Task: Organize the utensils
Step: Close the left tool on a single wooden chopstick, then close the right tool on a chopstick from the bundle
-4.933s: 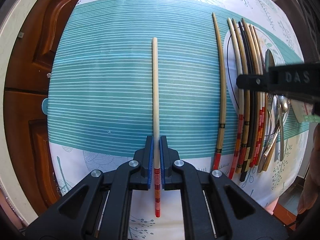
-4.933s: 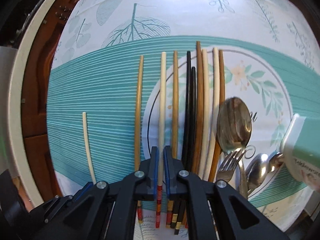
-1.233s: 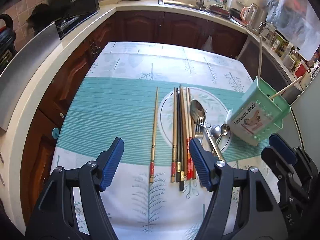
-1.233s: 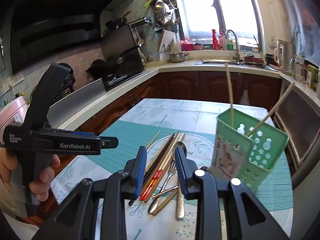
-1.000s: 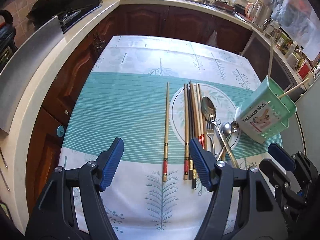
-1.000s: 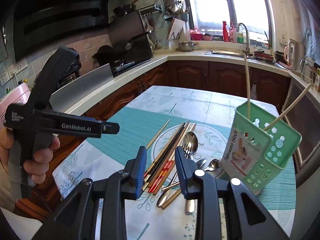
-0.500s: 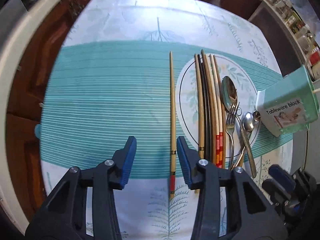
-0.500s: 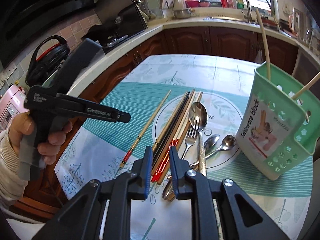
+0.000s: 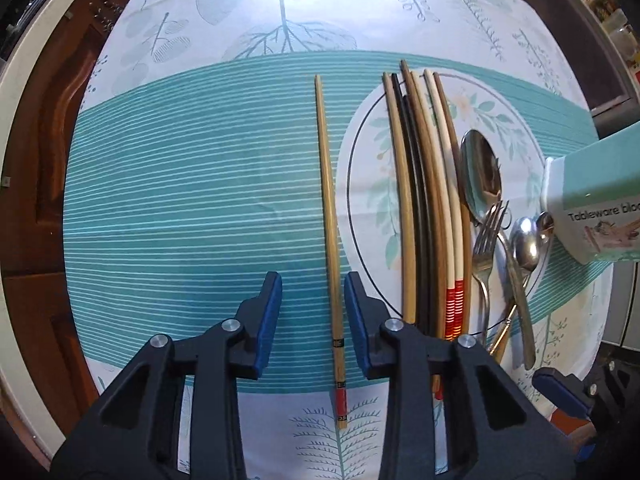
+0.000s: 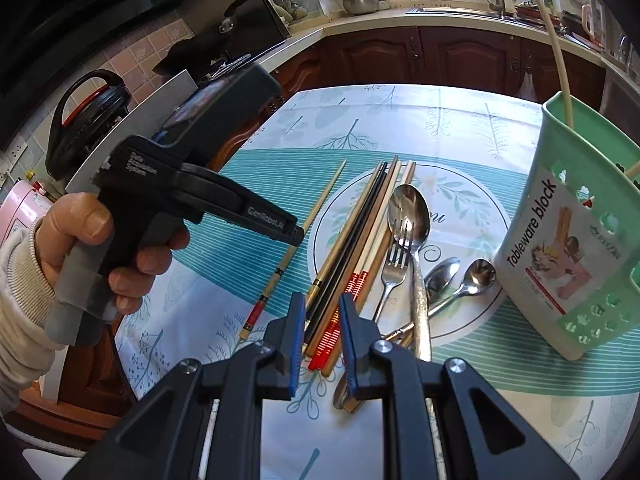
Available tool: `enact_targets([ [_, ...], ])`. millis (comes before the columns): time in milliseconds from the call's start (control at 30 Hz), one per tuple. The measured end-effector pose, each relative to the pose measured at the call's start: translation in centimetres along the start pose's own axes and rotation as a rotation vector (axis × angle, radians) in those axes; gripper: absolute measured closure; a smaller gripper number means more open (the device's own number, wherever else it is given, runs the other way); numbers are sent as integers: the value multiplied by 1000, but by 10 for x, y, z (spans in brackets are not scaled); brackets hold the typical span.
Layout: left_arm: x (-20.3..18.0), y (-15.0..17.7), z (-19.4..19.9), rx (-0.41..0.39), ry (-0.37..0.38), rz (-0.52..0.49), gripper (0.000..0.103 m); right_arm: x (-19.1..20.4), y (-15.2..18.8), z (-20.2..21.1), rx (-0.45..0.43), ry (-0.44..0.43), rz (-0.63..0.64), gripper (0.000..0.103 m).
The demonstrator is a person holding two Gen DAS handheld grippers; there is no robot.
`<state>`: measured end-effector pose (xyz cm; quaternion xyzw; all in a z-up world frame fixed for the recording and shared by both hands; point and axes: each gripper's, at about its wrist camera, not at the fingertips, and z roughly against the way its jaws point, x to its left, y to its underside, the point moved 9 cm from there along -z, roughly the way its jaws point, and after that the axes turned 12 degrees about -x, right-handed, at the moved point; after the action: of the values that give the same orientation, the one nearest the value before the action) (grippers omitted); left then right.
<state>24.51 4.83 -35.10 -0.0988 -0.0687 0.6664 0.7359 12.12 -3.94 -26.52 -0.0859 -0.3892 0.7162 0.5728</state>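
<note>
A lone tan chopstick with a red end lies on the teal striped cloth. My left gripper points straight down over it. Its jaws are closing with the chopstick between them, and the blue pads stand clear of it. A bundle of several chopsticks lies across the white floral plate. Beside it lie a large spoon, a fork and small spoons. My right gripper hovers open and empty above the near ends of the bundle.
A green tableware holder stands tilted at the right with two pale chopsticks in it. A hand in a pale sleeve grips the left tool. Counters, dark wood cabinets and a sink surround the table.
The left gripper has dropped close to the table and its jaws have narrowed around the lone chopstick. The right gripper has tipped down and sunk toward the bundle, with its jaws narrower.
</note>
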Motion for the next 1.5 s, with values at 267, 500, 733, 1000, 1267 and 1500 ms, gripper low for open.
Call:
enact_targets([
  [267,-8,-3,-7,7,-41,-33,94,-2,-8,-9,28,-26,-53,86],
  [500,17,14,-6,22,-61,16,98,-16,-19,-49,152,-38,-237,86],
  [733,34,26,-4,31,-52,71,98,-22,-18,-96,315,13,-368,86],
  [1000,41,36,-3,24,-35,87,98,-19,-15,-114,392,69,-414,86],
  [1267,70,46,5,23,-16,97,98,-19,-12,-124,438,133,-391,88],
  [1500,74,46,3,34,-5,104,98,-15,-16,-134,466,209,-315,89],
])
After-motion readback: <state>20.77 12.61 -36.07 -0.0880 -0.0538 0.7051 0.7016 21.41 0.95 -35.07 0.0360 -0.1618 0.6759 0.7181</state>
